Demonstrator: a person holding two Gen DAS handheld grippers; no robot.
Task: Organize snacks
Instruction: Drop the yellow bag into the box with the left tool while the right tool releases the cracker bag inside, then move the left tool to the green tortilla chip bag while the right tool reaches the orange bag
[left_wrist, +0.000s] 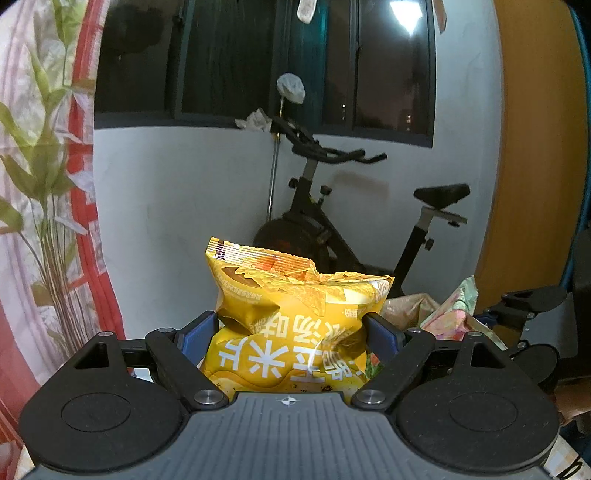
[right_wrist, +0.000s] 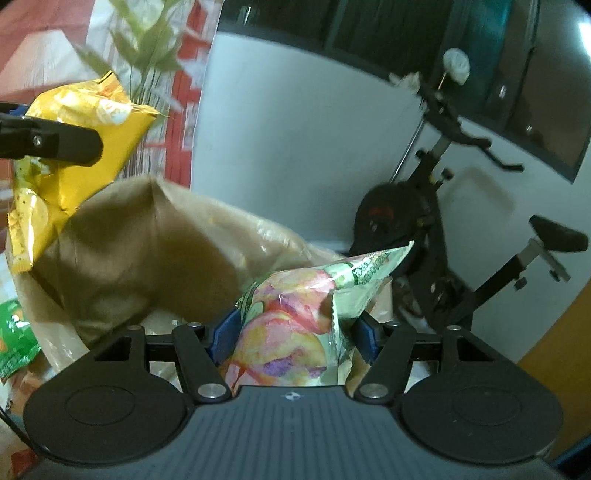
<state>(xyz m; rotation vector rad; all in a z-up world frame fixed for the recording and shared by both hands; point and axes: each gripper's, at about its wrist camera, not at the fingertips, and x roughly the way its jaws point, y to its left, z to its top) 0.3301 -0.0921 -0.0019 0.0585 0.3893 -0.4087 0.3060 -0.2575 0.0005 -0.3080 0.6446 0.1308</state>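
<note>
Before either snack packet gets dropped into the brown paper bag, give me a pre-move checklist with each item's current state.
1. Left hand-held gripper pinches the yellow snack packet: ok, both pads dent its sides.
2. Right hand-held gripper clamps the pastel snack packet: ok.
3. Brown paper bag mouth open: ok.
4. Pastel packet over the bag opening: ok, it sits at the near rim.
5. Yellow packet over the opening: not ok, in the right wrist view it hangs at the bag's left edge.
6. Room inside the bag: cannot tell, the interior is in shadow.
</note>
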